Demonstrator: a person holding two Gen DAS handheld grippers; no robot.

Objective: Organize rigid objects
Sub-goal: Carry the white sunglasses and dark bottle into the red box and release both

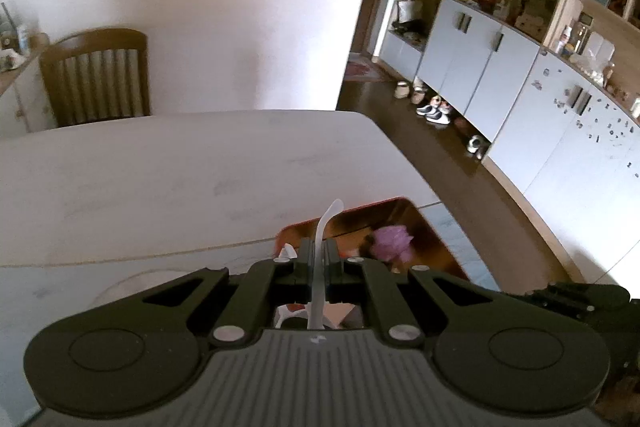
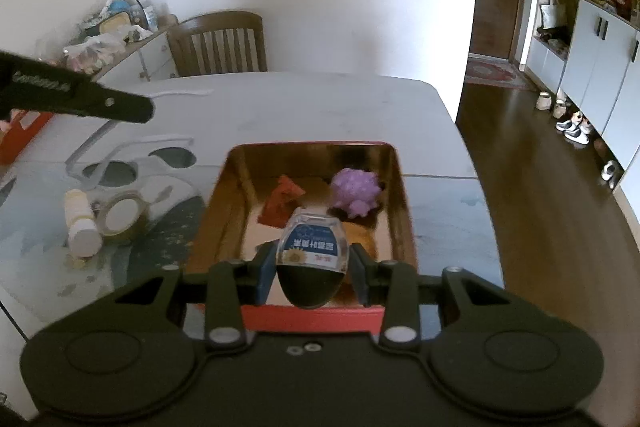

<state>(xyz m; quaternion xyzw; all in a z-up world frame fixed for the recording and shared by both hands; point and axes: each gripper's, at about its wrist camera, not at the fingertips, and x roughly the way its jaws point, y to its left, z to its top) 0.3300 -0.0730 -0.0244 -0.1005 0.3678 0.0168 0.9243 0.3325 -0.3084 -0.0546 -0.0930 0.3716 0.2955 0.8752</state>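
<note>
Evidently the right gripper [image 2: 313, 269] pinches a small clear bottle with a blue label [image 2: 314, 247] above the near end of the red tin [image 2: 404, 187], probably so that it drops in beside the purple spiky toy [image 2: 356, 191] and red item [image 2: 282, 205] lying toward the tin's far end. Meanwhile the left gripper [image 1: 319, 259] is pressed on a thin translucent utensil [image 1: 325, 227], held upright over the tin's left edge, likely awaiting its turn. A tape roll [image 2: 120, 217] and white bottle [image 2: 80, 219] lie on the table [image 2: 320, 107] left of the tin.

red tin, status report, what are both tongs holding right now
Right tongs shut on small bottle, above red tin. Left tongs shut on clear plastic strip. Purple toy already inside; nothing blocking.
</note>
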